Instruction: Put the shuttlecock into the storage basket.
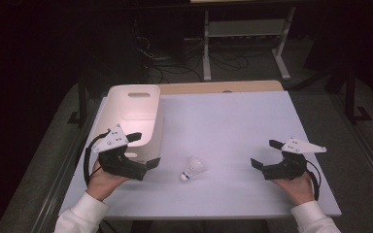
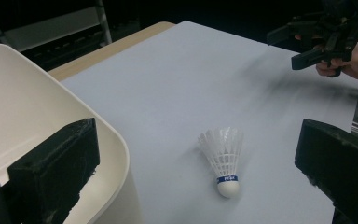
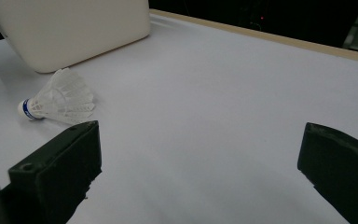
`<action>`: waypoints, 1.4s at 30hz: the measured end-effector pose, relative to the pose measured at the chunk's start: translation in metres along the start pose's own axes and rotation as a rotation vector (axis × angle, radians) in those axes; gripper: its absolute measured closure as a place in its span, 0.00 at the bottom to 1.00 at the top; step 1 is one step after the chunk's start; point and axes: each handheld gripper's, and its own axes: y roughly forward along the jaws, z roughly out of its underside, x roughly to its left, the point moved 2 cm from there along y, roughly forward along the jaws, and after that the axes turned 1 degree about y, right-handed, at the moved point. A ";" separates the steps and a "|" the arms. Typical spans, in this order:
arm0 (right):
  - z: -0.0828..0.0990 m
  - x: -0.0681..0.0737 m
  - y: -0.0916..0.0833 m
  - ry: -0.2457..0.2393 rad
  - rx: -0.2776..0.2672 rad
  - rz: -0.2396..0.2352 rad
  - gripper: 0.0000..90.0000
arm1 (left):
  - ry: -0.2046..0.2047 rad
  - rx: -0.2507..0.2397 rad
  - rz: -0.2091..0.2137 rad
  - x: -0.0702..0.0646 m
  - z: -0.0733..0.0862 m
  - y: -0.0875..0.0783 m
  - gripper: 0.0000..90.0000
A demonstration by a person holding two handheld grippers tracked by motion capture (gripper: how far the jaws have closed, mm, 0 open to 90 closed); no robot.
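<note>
On the white counter (image 1: pixel 233 121) lies a feather-light, fragile white shuttlecock (image 1: pixel 193 169); we judge its firm cork nose safest to pinch, both grippers (image 1: pixel 142 149) (image 1: pixel 264 153) wide open, empty.

Shuttlecock (image 1: pixel 193 169) lies on the table (image 1: pixel 233 121), just right of the bin's (image 1: pixel 135 114) near corner. Left gripper (image 1: pixel 145 149) at the bin's near end, left of shuttlecock. Right gripper (image 1: pixel 264 154) well right of shuttlecock.
</note>
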 end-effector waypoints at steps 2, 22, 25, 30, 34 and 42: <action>0.000 0.000 0.000 0.002 0.001 0.001 0.00 | 0.001 0.009 0.003 0.000 -0.001 0.002 0.00; 0.000 -0.001 -0.001 -0.002 -0.001 -0.005 0.00 | 0.013 0.070 0.044 -0.007 -0.007 0.022 0.00; 0.000 -0.001 -0.001 -0.001 0.002 -0.006 0.00 | 0.019 0.079 0.050 -0.008 -0.008 0.025 0.00; 0.000 -0.001 -0.002 -0.001 -0.001 -0.008 0.00 | 0.022 0.105 0.063 -0.011 -0.010 0.031 0.00; 0.000 -0.001 -0.002 0.000 0.000 -0.008 0.00 | 0.037 0.134 0.077 -0.013 -0.010 0.036 0.00; 0.000 -0.001 -0.003 -0.002 -0.003 -0.007 0.00 | 0.045 0.168 0.102 -0.019 -0.011 0.047 0.00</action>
